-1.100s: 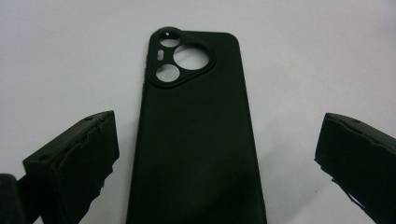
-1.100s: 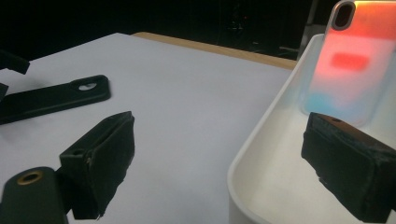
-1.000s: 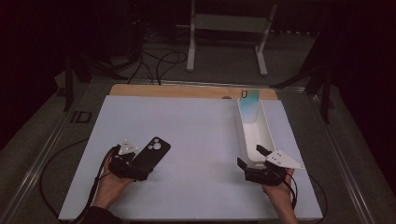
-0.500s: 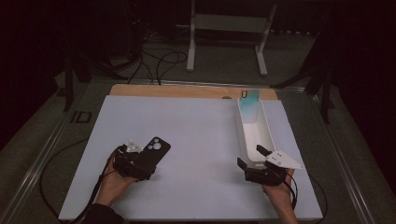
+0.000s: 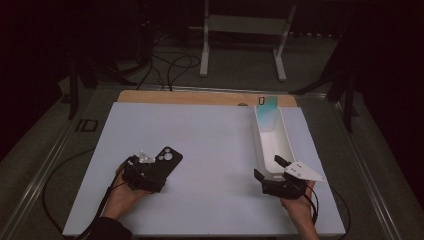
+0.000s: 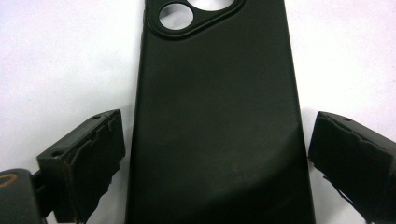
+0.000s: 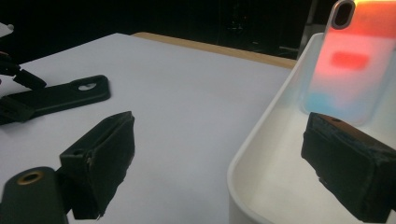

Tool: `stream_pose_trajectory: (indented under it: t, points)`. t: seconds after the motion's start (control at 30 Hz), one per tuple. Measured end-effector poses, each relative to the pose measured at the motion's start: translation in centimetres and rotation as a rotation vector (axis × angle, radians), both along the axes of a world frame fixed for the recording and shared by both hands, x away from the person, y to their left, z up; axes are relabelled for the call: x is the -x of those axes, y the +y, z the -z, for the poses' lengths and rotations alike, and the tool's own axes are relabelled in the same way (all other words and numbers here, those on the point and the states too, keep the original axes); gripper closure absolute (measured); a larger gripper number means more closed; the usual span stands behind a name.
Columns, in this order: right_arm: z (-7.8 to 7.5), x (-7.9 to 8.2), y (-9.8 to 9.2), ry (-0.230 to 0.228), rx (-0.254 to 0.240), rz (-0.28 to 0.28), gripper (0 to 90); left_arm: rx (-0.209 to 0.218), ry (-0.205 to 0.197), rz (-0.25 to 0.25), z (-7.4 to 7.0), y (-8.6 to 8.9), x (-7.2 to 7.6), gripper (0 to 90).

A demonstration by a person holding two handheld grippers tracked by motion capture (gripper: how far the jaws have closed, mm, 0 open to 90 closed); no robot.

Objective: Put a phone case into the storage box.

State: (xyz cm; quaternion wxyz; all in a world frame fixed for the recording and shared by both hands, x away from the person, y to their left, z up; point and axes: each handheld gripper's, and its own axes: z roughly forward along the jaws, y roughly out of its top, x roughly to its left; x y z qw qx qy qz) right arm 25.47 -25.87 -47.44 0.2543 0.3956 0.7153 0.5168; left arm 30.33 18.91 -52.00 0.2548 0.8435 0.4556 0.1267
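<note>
On the white desk (image 5: 210, 140), lower left, the left gripper (image 6: 212, 154) straddles the black phone case (image 6: 219, 121), jaws apart, ungrasped; the right gripper (image 7: 224, 163) gapes at the white tray (image 5: 267, 145).

High view overhead, facing forward across the white desk (image 5: 210, 150), gripper views close and low, all sharing the matte black phone case (image 6: 219, 121).

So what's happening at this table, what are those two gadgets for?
A person holds a claw in each hand. The left claw sits open around a black phone case lying flat on the white mat. The right claw is open at the near end of a white tray, where a colourful case leans.
</note>
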Motion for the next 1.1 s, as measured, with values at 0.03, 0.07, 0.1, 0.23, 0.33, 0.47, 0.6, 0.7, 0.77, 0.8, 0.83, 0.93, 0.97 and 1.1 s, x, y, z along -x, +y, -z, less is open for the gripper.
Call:
stream_pose_trajectory:
  t: [0.03,0.07,0.1,0.23,0.33,0.47,0.6,0.7,0.77,0.8,0.83,0.93,0.97,1.1]
  points:
    - [0.01,-0.01,-0.01,-0.001,0.002,-0.001,9.5,-0.008,-0.001,0.003,0.00,0.01,0.03,5.9]
    - [0.01,-0.01,0.00,0.000,0.001,-0.001,9.5,-0.007,-0.001,0.003,0.00,0.01,0.03,6.2]
    - [0.01,-0.01,0.00,0.000,0.001,-0.001,9.5,-0.009,0.000,0.004,0.00,0.01,0.02,6.3]
    - [-0.02,0.02,0.06,-0.003,0.002,-0.001,9.5,-0.010,0.005,0.005,-0.03,-0.01,0.05,7.8]
    - [-0.02,0.03,0.10,-0.005,0.004,-0.002,9.5,-0.015,0.011,0.001,-0.10,-0.13,0.06,9.1]
    - [-0.06,0.07,0.16,-0.004,0.007,0.000,9.5,-0.018,0.017,0.003,-0.24,-0.14,0.13,12.9]
    - [-0.11,0.09,0.24,-0.006,0.008,-0.003,9.5,-0.023,0.020,0.000,-0.29,-0.26,0.12,13.6]
    - [-0.16,0.04,0.36,-0.008,0.010,-0.008,9.5,-0.025,0.019,-0.001,-0.34,-0.34,0.17,14.5]
    - [-0.21,0.05,0.45,-0.008,0.011,-0.009,9.5,-0.028,0.016,-0.003,-0.38,-0.41,0.23,15.2]
    - [-0.23,0.05,0.49,-0.009,0.011,-0.010,9.5,-0.029,0.017,-0.003,-0.41,-0.41,0.25,15.6]
    - [-0.24,0.04,0.52,-0.011,0.010,-0.012,9.5,-0.028,0.017,-0.004,-0.43,-0.42,0.27,15.9]
    - [-0.32,0.04,0.54,-0.010,0.009,-0.013,9.5,-0.030,0.017,-0.006,-0.52,-0.48,0.28,16.4]
    - [-0.34,0.03,0.54,-0.010,0.006,-0.013,9.5,-0.032,0.016,-0.008,-0.57,-0.52,0.30,16.6]
    - [-0.45,-0.03,0.49,-0.012,0.002,-0.015,9.5,-0.031,-0.002,-0.014,-0.75,-0.61,0.42,16.8]
